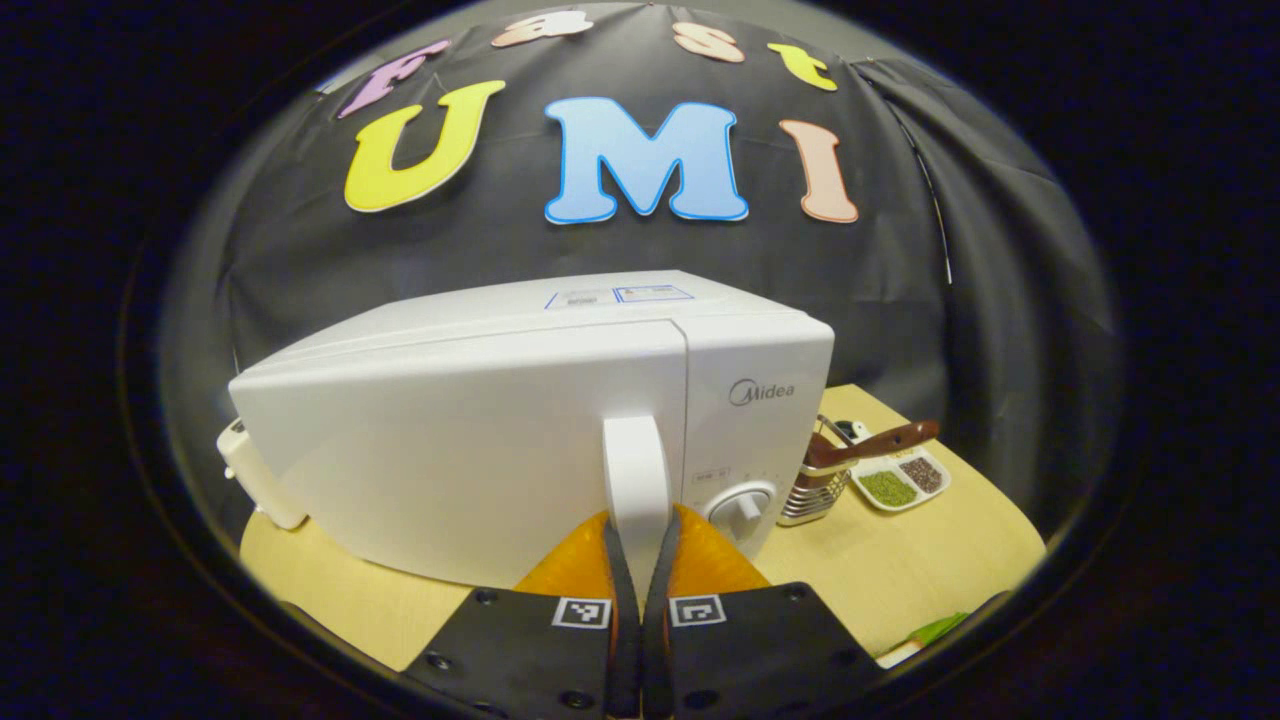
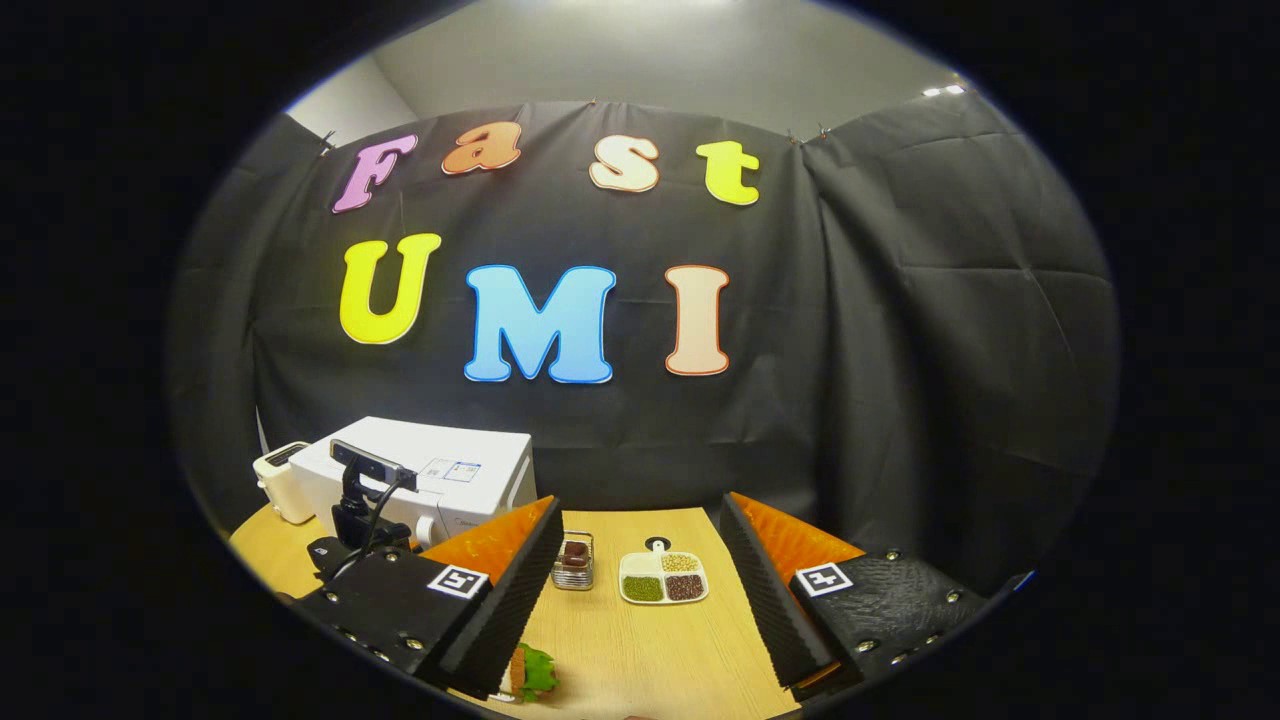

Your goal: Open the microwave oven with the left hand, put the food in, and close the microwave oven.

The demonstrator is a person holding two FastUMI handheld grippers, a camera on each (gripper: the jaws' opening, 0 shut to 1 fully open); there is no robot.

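Microwave oven (image 1: 520,430): white, stands on the light wooden table (image 1: 900,570), door closed flush with the body. In the left gripper view it sits directly ahead and very near. Vertical white door handle (image 1: 636,480) runs down the door's right edge, next to the control panel with its round dial (image 1: 742,505).

Left gripper (image 1: 638,560): fingers drawn in to a narrow gap, one on each side of the handle's lower part, both pressing against it. Handle clamped.

Right of the oven in the same view: a metal wire holder (image 1: 815,490) with a brown-handled utensil (image 1: 870,445) lying across its top; beyond it a white divided dish (image 1: 905,480) with green and dark brown fillings. A white appliance (image 1: 255,480) pokes out behind the oven's left side; the right gripper view shows it as a toaster-like box.

Right gripper (image 2: 640,590): held back from the table, fingers spread wide, nothing between them. Between its fingers, farther off, lie the wire holder and the divided dish.

Food (image 2: 530,672): something with a green leafy edge, at the near edge of the table just beside the right gripper's left finger; mostly hidden, exact kind unclear. The oven shows at far left in that view, partly behind the left gripper's black camera mount (image 2: 365,490).
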